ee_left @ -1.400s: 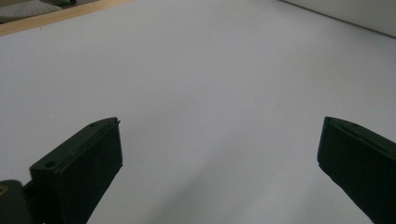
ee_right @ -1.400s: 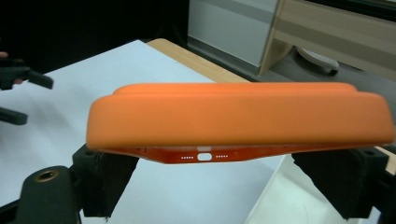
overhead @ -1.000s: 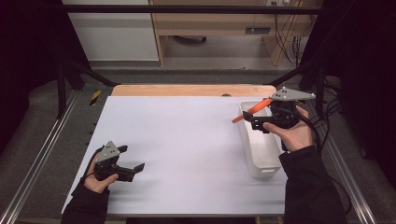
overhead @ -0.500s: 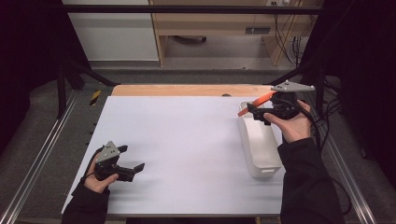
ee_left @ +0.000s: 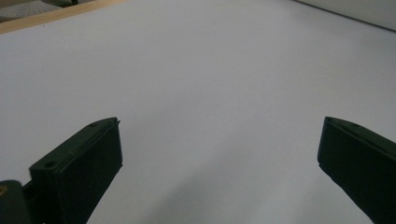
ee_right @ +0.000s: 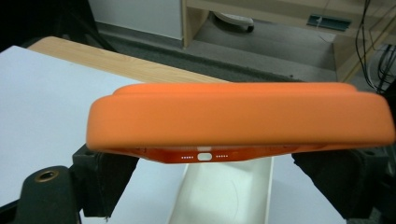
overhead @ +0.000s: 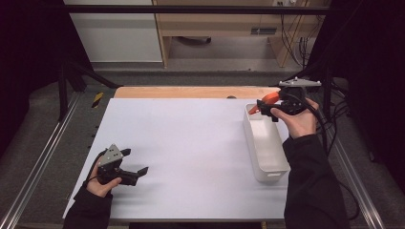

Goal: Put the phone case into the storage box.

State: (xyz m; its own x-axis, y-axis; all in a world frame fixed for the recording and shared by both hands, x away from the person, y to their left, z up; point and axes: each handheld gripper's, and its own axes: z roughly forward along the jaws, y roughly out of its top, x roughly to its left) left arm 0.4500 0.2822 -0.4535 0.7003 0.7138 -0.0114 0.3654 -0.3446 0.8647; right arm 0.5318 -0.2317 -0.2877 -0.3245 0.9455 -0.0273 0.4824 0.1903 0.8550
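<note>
My right gripper (overhead: 267,109) is shut on an orange phone case (overhead: 267,101), held in the air over the far end of a white bin (overhead: 265,143) at the table's right side. In the right gripper view the orange phone case (ee_right: 240,117) spans the frame edge-on between the jaws, its port cutouts facing me, with the white bin (ee_right: 224,196) below it. My left gripper (overhead: 136,174) rests low on the white table (overhead: 191,138) near the front left, jaws wide apart. The left gripper (ee_left: 219,154) has bare white table between its fingers.
A wooden strip (overhead: 191,92) runs along the table's far edge. Metal rails (overhead: 43,157) flank the table on both sides. Cables (overhead: 334,124) trail on the right. A wooden shelf unit (overhead: 224,28) stands on the floor beyond.
My right gripper has carried the orange phone case away from me, toward the far end of the bin. The left gripper has stayed put.
</note>
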